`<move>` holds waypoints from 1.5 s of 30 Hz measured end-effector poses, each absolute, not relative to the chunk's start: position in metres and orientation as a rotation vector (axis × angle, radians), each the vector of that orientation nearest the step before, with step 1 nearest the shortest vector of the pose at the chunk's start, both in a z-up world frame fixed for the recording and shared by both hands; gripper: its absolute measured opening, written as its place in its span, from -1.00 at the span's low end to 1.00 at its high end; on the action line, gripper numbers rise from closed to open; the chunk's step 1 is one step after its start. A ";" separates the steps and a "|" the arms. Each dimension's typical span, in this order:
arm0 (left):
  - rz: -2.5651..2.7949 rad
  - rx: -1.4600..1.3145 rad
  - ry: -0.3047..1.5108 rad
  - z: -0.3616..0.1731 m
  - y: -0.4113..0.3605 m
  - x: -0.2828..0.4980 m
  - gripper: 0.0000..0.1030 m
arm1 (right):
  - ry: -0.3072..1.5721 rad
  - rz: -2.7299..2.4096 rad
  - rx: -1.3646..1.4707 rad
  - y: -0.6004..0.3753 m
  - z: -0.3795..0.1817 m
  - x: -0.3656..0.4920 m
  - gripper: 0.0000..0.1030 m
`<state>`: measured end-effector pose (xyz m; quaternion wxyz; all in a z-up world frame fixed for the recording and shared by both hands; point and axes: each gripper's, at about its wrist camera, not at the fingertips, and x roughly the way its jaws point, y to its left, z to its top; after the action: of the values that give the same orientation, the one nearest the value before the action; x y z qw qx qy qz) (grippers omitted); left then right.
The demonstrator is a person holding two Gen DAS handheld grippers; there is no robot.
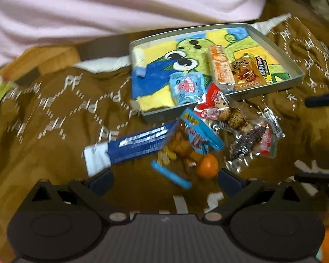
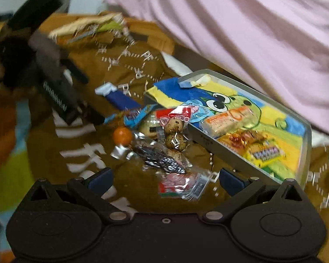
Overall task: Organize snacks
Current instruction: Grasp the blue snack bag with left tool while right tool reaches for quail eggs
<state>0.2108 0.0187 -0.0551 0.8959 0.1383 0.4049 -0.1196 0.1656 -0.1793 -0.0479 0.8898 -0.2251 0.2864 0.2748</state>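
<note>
Both grippers — left gripper (image 1: 165, 183), right gripper (image 2: 165, 180) — hover spread wide and empty. Loose snacks (image 2: 164, 144) lie beside the tray (image 1: 296, 65) — four packets inside it.

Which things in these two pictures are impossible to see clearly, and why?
- Left wrist view: print on the long blue packet is smeared by motion blur.
- Left wrist view: the blue-wrapped snack partly hides a brown item under it.
- Right wrist view: the right gripper cuts off the tray near corner.
- Right wrist view: the dark device is blurred.
</note>
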 end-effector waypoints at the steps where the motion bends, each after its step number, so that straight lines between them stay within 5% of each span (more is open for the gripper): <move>1: -0.264 0.290 0.834 -0.058 0.018 0.215 0.99 | 0.595 0.582 -0.483 -0.177 -0.052 0.170 0.93; 15: -0.511 0.216 0.841 -0.079 0.013 0.266 0.98 | 0.615 0.732 -0.591 -0.150 -0.078 0.211 0.72; 24: -0.559 0.200 0.905 -0.085 0.014 0.269 0.65 | 0.669 0.740 -0.603 -0.147 -0.085 0.219 0.39; 31: -0.530 0.128 0.972 -0.081 0.025 0.263 0.60 | 0.718 0.739 -0.640 -0.143 -0.080 0.205 0.02; 40: -0.523 0.165 1.010 -0.080 0.022 0.252 0.68 | 0.742 0.753 -0.607 -0.147 -0.082 0.203 0.04; 45: -0.491 0.201 1.048 -0.087 0.018 0.247 0.25 | 0.757 0.733 -0.584 -0.148 -0.081 0.203 -0.02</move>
<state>0.2469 0.0181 -0.0871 0.8324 0.0949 0.4945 -0.2315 0.2028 -0.1477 -0.0813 0.8240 -0.2746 0.3562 0.3447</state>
